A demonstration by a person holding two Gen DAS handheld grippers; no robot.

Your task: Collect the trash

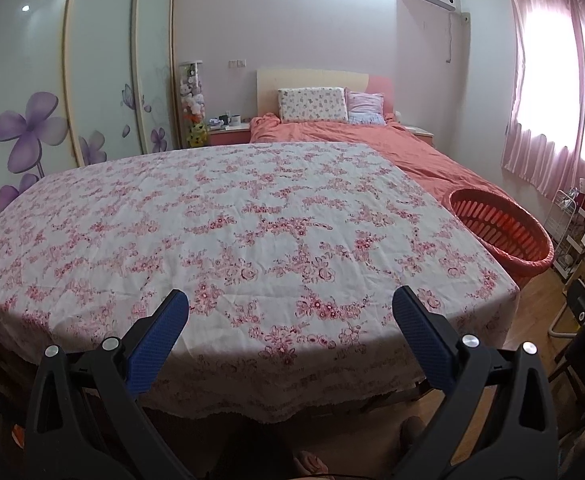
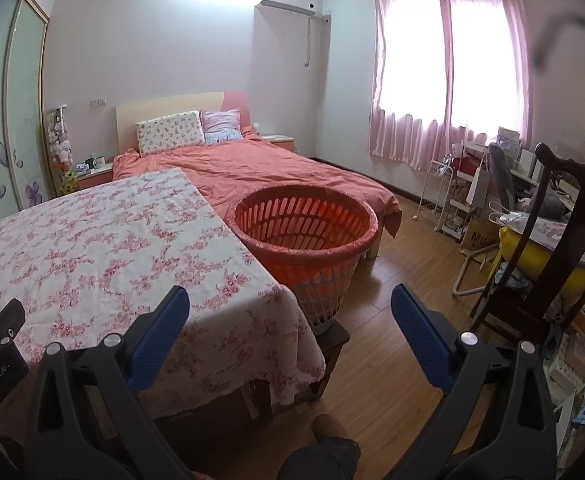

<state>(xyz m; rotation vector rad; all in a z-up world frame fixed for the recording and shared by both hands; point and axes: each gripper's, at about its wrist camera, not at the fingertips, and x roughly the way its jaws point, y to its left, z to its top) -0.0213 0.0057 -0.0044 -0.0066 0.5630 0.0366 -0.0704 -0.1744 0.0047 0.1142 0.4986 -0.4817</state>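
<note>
The left gripper (image 1: 290, 300) hangs over the near edge of a table covered with a floral cloth (image 1: 232, 216), its two blue fingers spread wide and holding nothing. The right gripper (image 2: 290, 300) is also spread wide and empty, above the near right corner of the same table (image 2: 92, 240) and the wooden floor (image 2: 404, 280). No trash is visible on the cloth or on the floor in either view. One orange basket (image 2: 304, 224) with slotted walls stands just beside the right side of the table, on a dark stool, between the table and the bed (image 2: 260, 168). The bed has one orange cover and two pillows (image 2: 170, 132) at the far end. One dark wooden chair (image 2: 548, 232) stands at the right, near a cluttered desk under the pink curtains (image 2: 448, 72). The wardrobe with purple flowers (image 1: 28, 132) fills the left wall
</note>
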